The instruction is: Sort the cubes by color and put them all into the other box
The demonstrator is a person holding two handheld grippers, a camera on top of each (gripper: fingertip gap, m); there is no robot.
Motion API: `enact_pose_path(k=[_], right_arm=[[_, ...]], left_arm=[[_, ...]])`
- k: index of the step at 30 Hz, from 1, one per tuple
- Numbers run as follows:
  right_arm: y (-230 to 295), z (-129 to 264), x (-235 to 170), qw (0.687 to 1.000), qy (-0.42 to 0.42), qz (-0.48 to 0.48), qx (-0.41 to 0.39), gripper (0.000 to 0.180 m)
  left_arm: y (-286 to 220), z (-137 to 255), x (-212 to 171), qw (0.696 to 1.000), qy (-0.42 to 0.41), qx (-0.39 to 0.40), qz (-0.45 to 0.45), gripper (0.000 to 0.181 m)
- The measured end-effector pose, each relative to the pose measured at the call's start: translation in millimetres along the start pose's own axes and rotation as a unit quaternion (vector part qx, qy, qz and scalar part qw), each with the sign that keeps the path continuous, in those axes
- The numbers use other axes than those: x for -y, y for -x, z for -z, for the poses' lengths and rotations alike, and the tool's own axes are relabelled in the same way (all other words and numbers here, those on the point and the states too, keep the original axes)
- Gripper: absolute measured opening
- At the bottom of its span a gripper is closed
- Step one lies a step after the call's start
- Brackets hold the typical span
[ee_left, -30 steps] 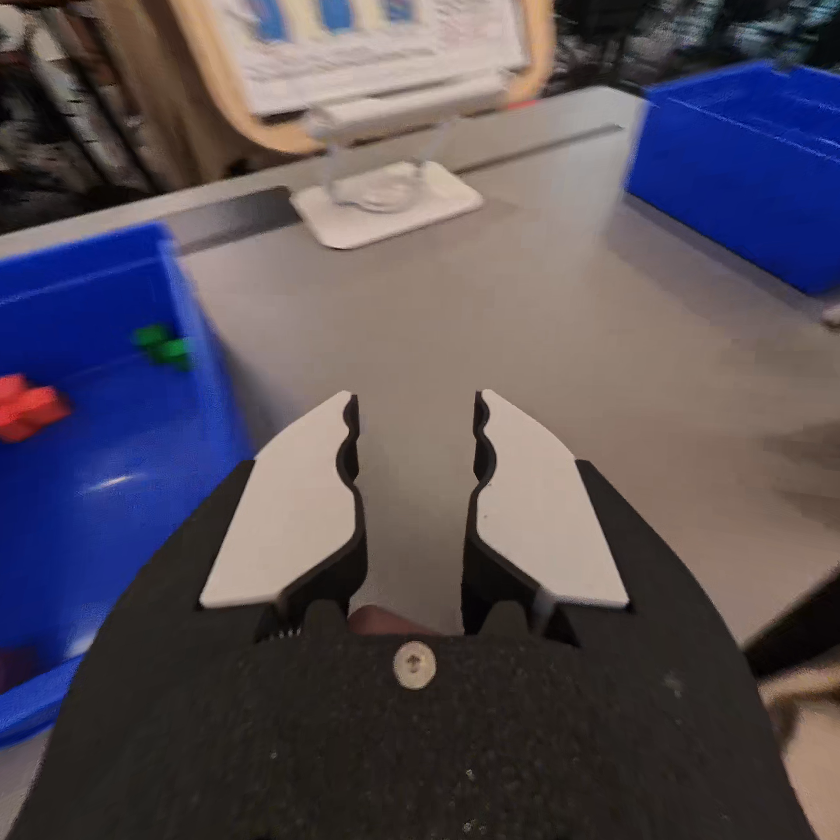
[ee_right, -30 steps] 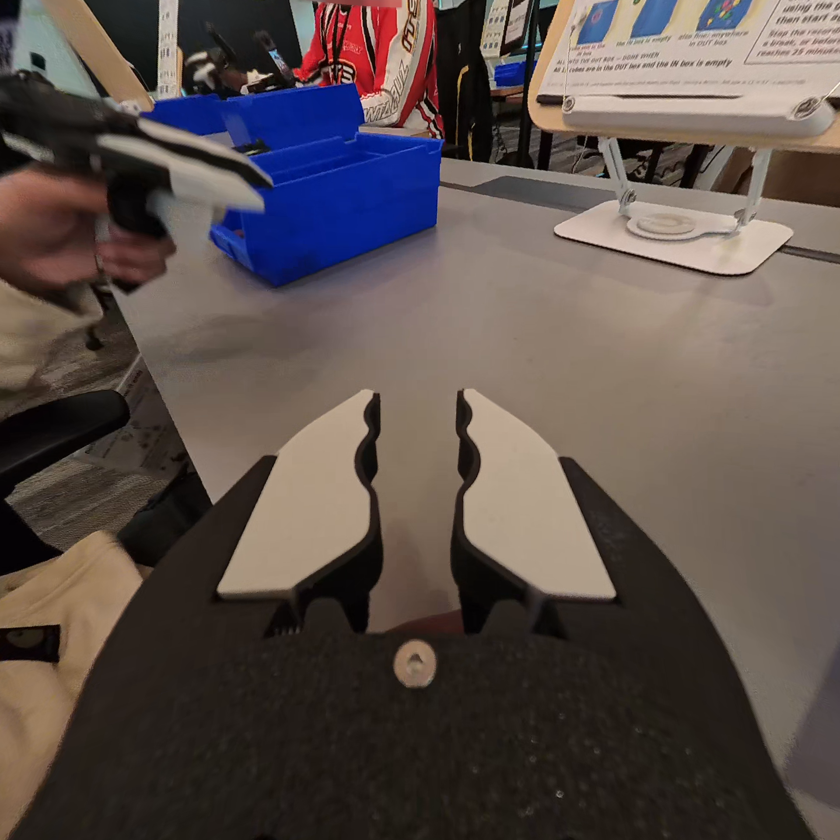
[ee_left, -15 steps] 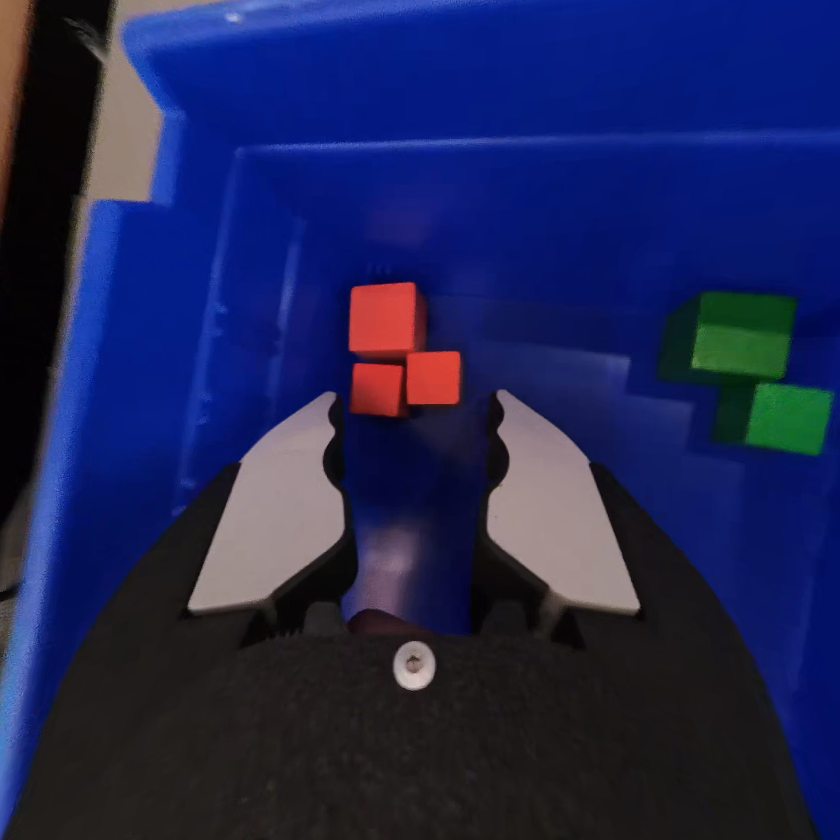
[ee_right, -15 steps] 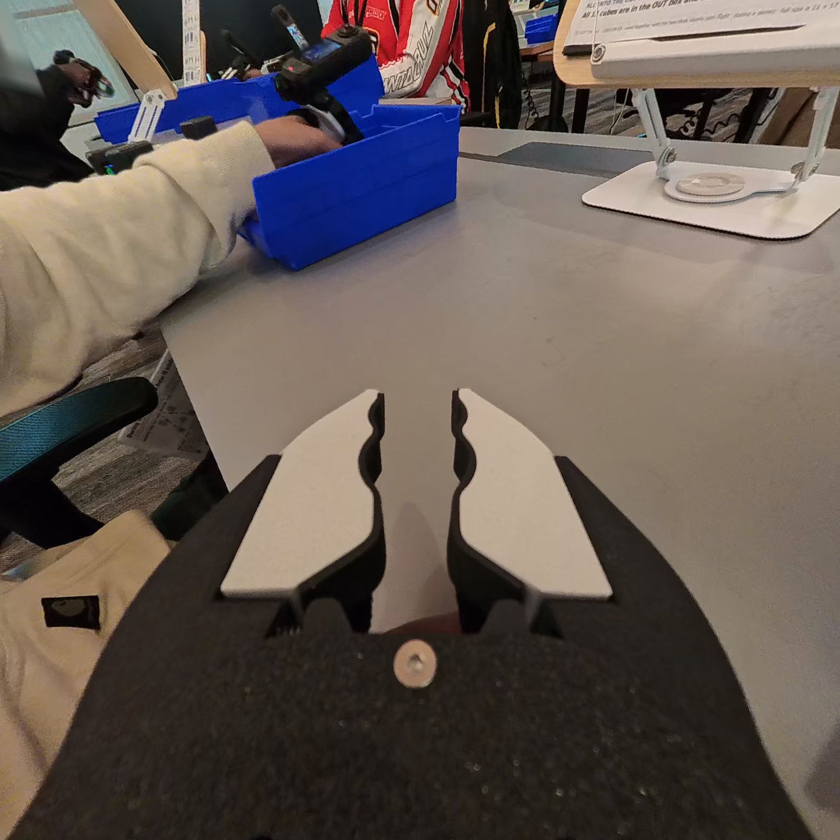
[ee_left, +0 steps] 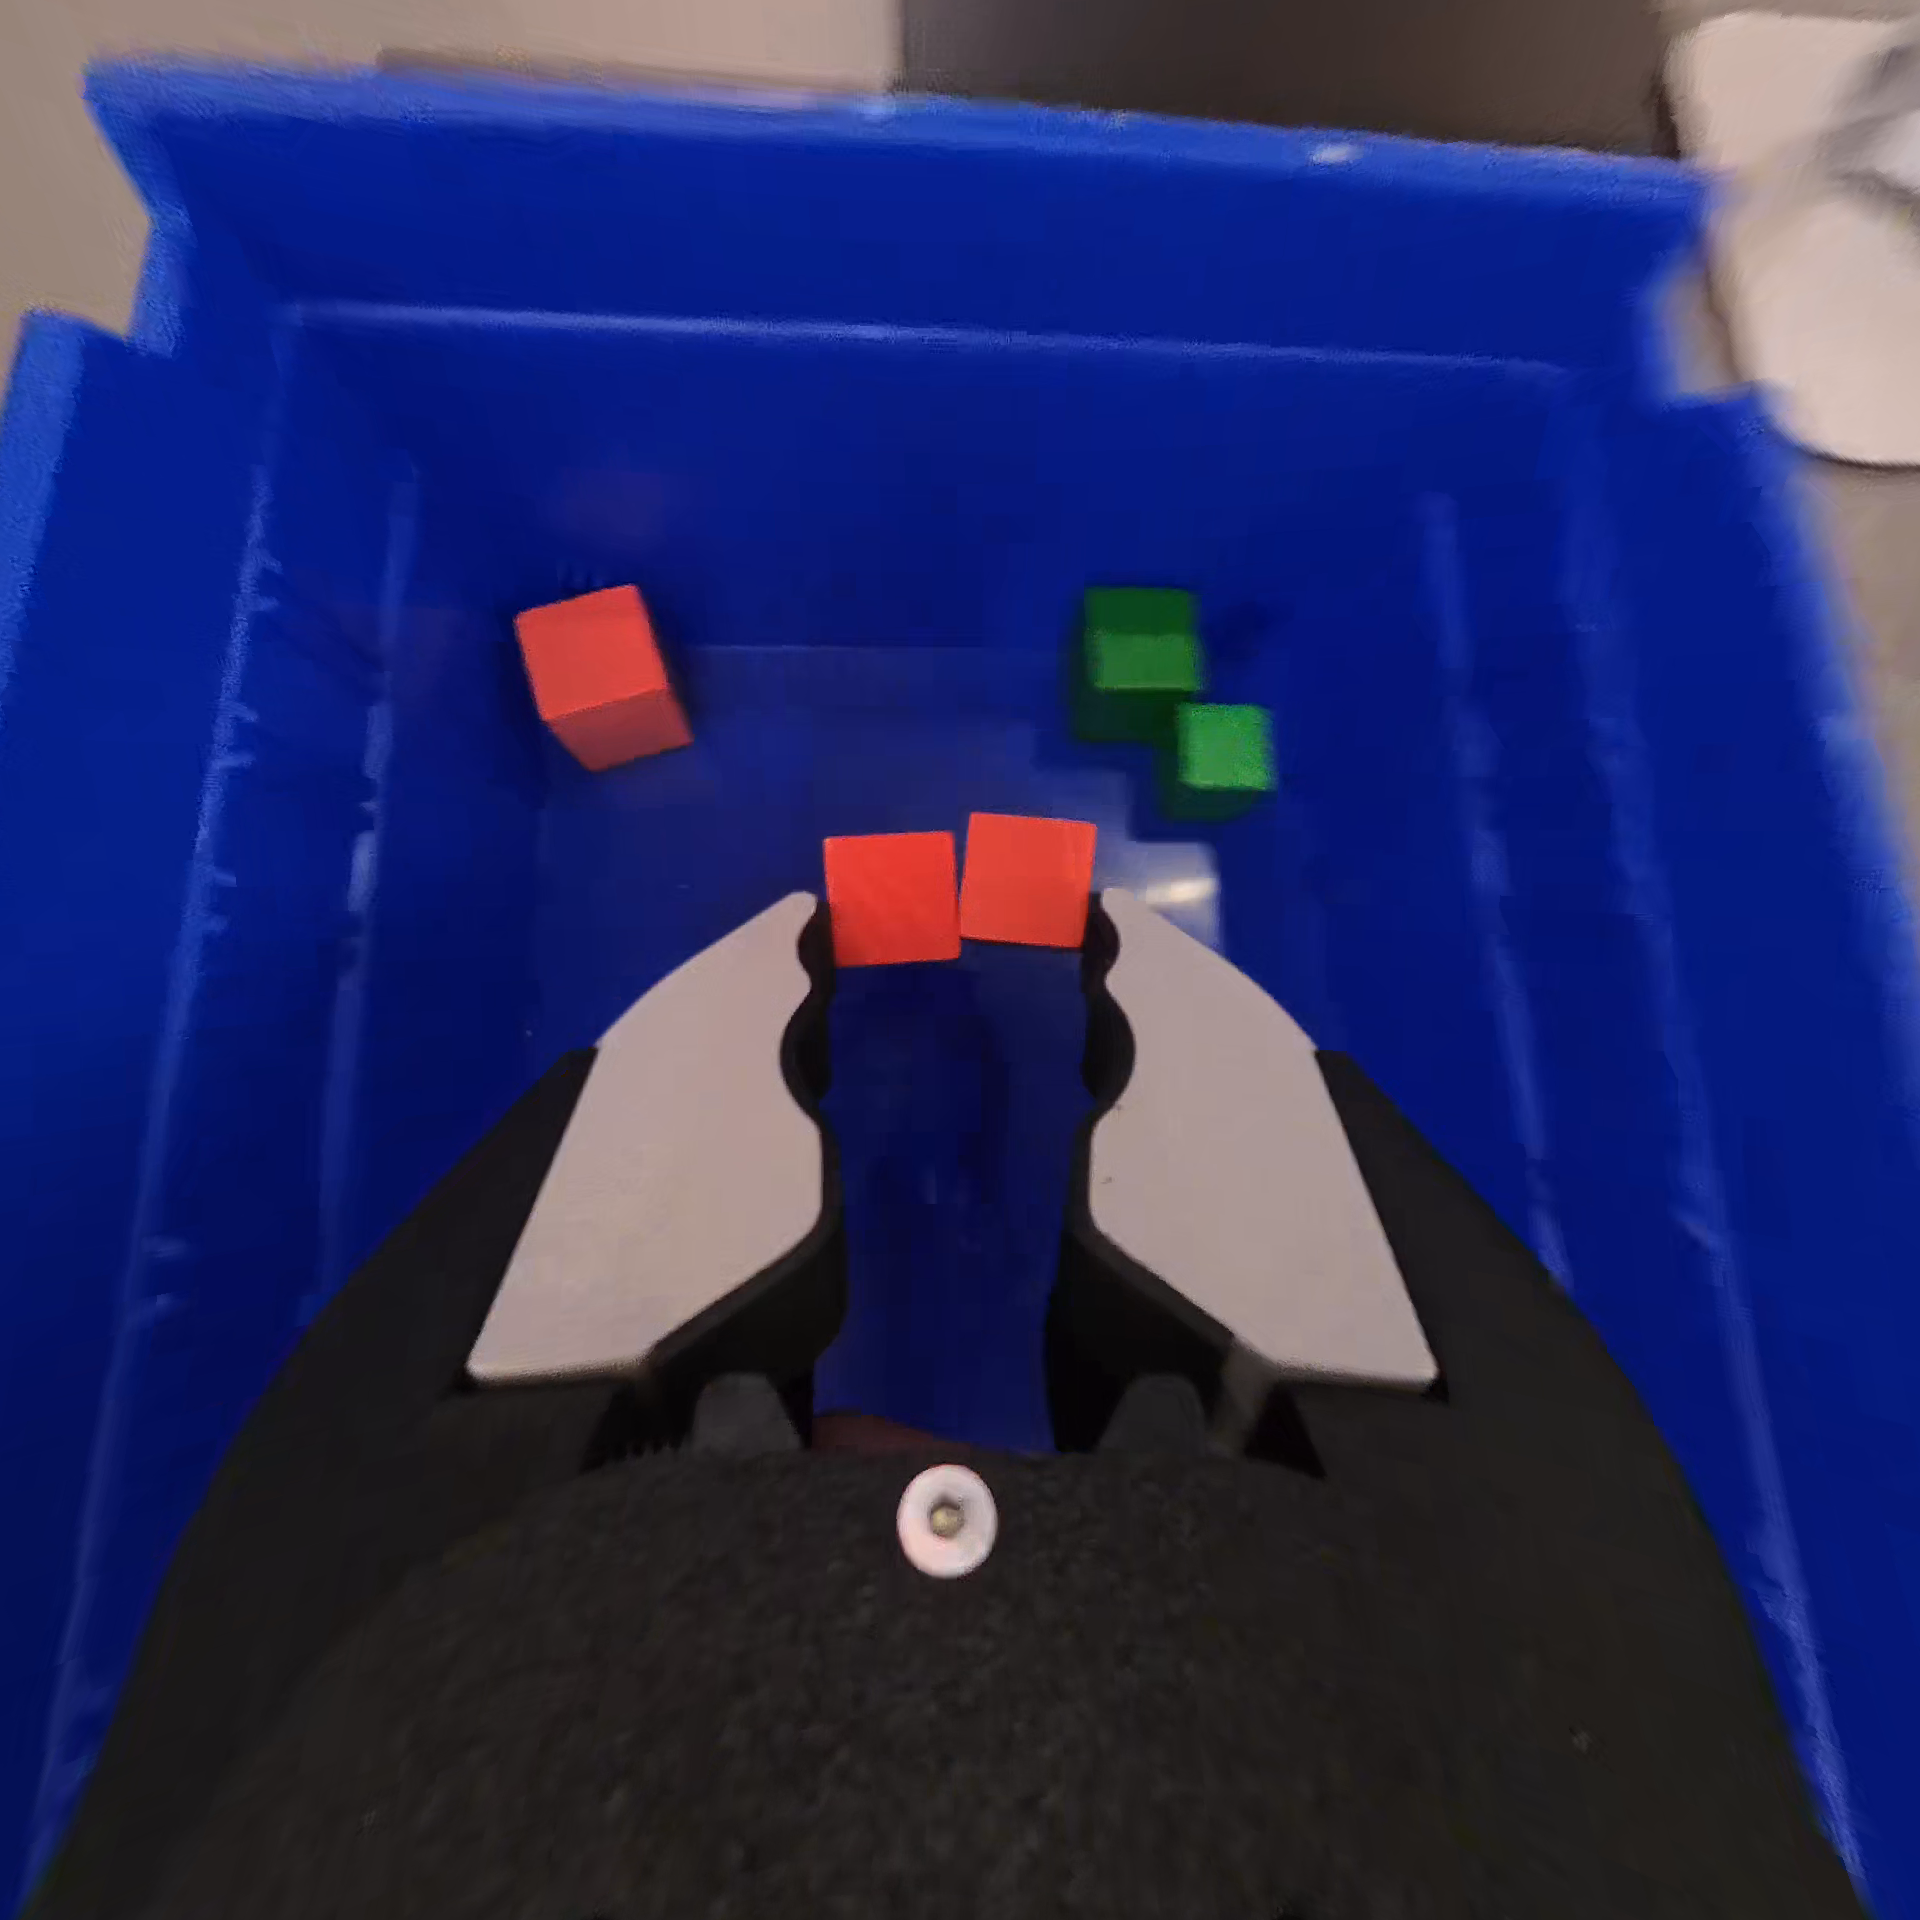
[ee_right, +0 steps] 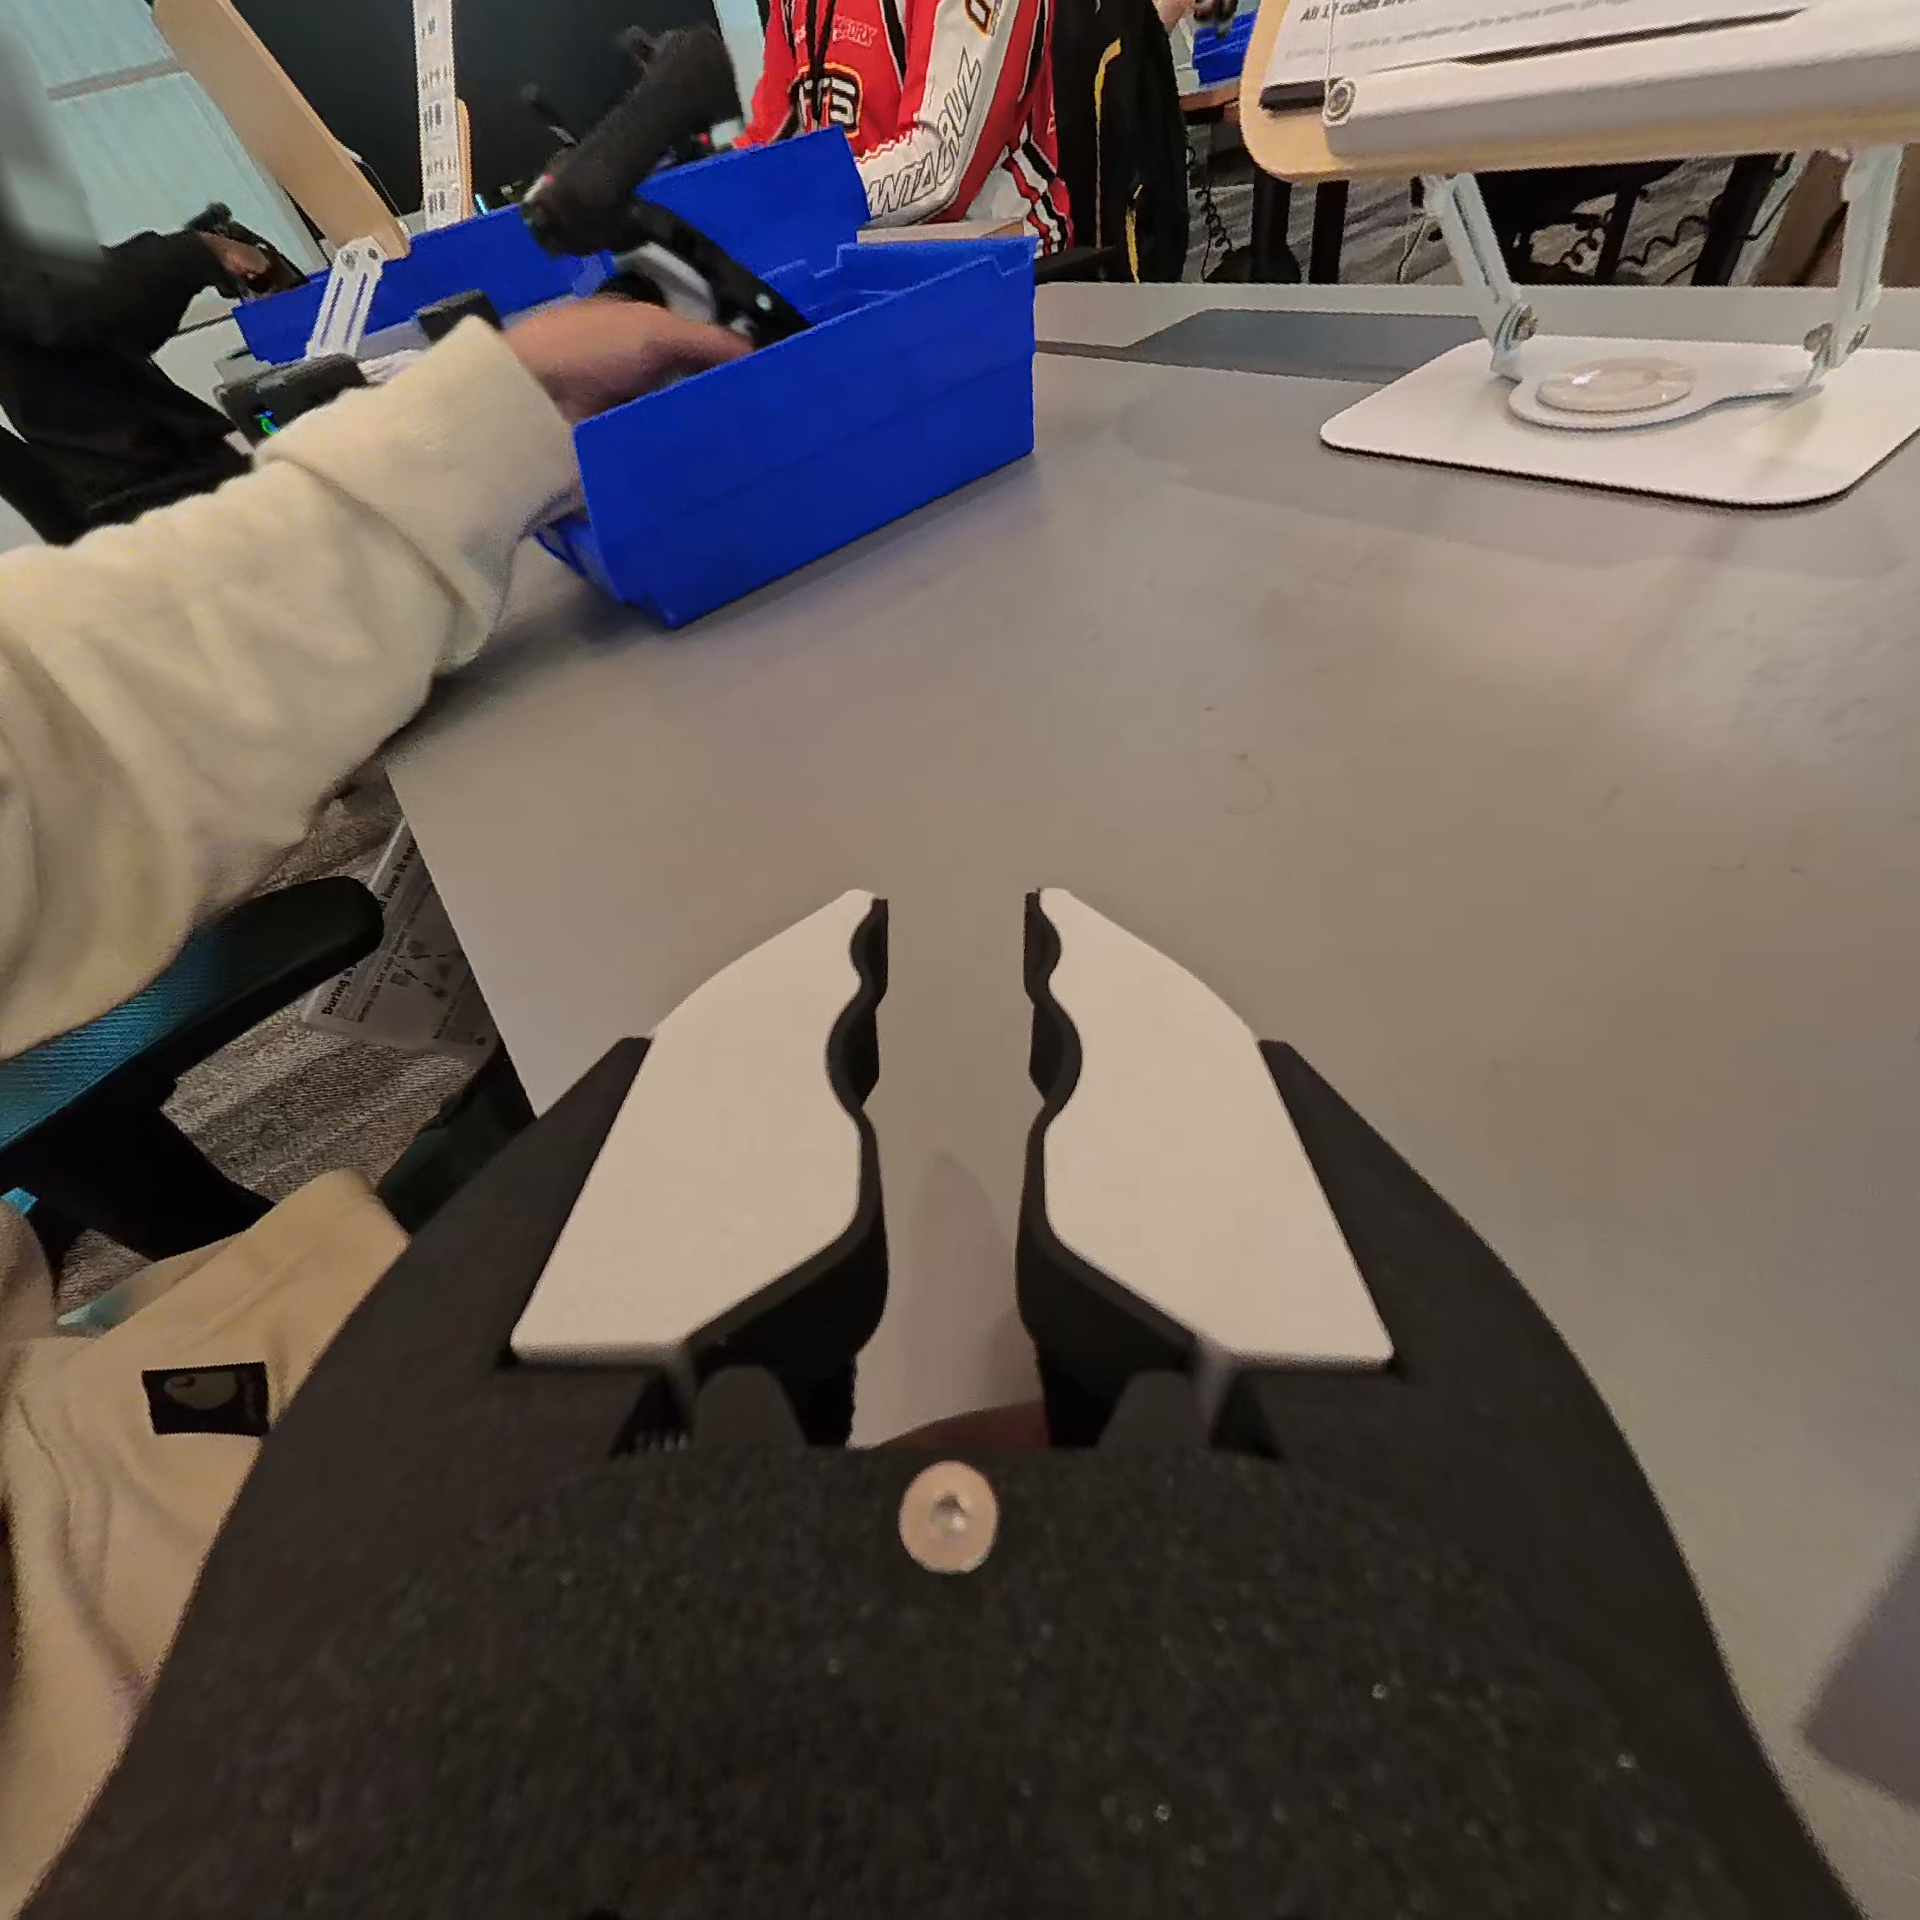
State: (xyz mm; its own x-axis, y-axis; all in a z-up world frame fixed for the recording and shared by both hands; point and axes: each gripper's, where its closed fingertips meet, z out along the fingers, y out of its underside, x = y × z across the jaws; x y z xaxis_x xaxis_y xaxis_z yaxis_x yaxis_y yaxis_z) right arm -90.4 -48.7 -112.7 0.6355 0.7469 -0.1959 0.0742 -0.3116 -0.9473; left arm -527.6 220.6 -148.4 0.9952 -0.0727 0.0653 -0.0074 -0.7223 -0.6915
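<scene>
The left wrist view is smeared by motion, so edges inside the blue box (ee_left: 312, 436) are soft, and its near wall is cut off behind the left gripper (ee_left: 954, 914). In the box lie a lone red cube (ee_left: 601, 670) toward the far left, two green cubes (ee_left: 1174, 696) touching each other toward the far right, and a pair of red cubes (ee_left: 958, 896) side by side just between the fingertips. The jaws stand wide, seemingly bracketing the pair; whether they press on it cannot be told. In the right wrist view a cream sleeve (ee_right: 260, 623) reaches into that box, the hand (ee_right: 613, 353) blurred. The right gripper (ee_right: 956, 904) hovers over the grey table (ee_right: 1351, 779), jaws partly apart, holding nothing
</scene>
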Motion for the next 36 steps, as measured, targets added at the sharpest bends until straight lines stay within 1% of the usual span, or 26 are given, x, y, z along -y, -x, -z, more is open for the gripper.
enact_pose_path(k=[3,4,6,9,13,17,20,21,22,25,27,30,33,35,36], right_arm=[[0.7,-0.1,-0.1,1.000,0.000,0.010,-0.005,0.024],[0.3,-0.5,-0.9,1.000,0.001,0.010,-0.005,0.024],[-0.1,-2.1,-2.6,1.000,0.005,0.004,-0.003,0.024],[0.6,-4.8,-1.8,1.000,0.005,-0.007,0.006,0.024],[2.8,-7.6,-3.1,1.000,0.013,-0.010,0.011,0.024],[5.8,-7.2,-2.7,1.000,0.016,0.001,0.009,0.024],[4.7,-6.3,-5.4,1.000,0.022,0.008,0.005,0.024],[4.0,-5.9,-6.5,1.000,0.024,0.007,0.004,0.024],[3.5,-5.4,-7.4,1.000,0.026,0.004,0.003,0.024],[1.1,-2.8,-7.3,1.000,0.023,-0.002,0.000,0.024],[-0.3,-2.5,-7.5,1.000,0.023,-0.006,-0.001,0.024],[0.1,-4.5,-7.8,1.000,0.026,-0.009,0.003,0.024],[2.2,-6.7,-8.0,1.000,0.030,-0.003,0.004,0.024],[3.4,-7.8,-7.9,0.999,0.031,0.004,0.003,0.024],[3.6,-8.4,-8.3,0.999,0.033,0.006,0.002,0.024]], left_arm=[[-25.4,40.7,-5.9,0.994,-0.059,-0.027,-0.083,0.046],[-29.8,50.1,-12.2,0.992,-0.063,-0.028,-0.109,0.046],[-32.6,59.0,-27.1,0.989,-0.046,-0.033,-0.136,0.046],[-30.7,54.9,-48.0,0.987,0.007,-0.050,-0.151,0.046],[-21.3,38.7,-59.9,0.987,0.078,-0.052,-0.130,0.046],[-9.3,20.1,-72.5,0.979,0.158,-0.042,-0.124,0.046],[-3.3,15.0,-70.5,0.978,0.173,-0.036,-0.114,0.047],[-0.8,17.7,-69.6,0.977,0.181,-0.034,-0.112,0.055],[1.6,22.7,-64.3,0.978,0.173,-0.030,-0.111,0.064],[2.3,44.6,-38.4,0.989,0.113,-0.037,-0.086,0.058],[8.9,51.4,-28.8,0.992,0.097,-0.022,-0.072,0.050],[25.3,41.8,-35.6,0.989,0.123,0.023,-0.081,0.049],[23.5,28.6,-48.6,0.984,0.149,0.013,-0.092,0.050],[20.3,23.8,-46.9,0.987,0.139,0.002,-0.085,0.045],[19.1,22.1,-46.0,0.987,0.138,-0.004,-0.081,0.045]])
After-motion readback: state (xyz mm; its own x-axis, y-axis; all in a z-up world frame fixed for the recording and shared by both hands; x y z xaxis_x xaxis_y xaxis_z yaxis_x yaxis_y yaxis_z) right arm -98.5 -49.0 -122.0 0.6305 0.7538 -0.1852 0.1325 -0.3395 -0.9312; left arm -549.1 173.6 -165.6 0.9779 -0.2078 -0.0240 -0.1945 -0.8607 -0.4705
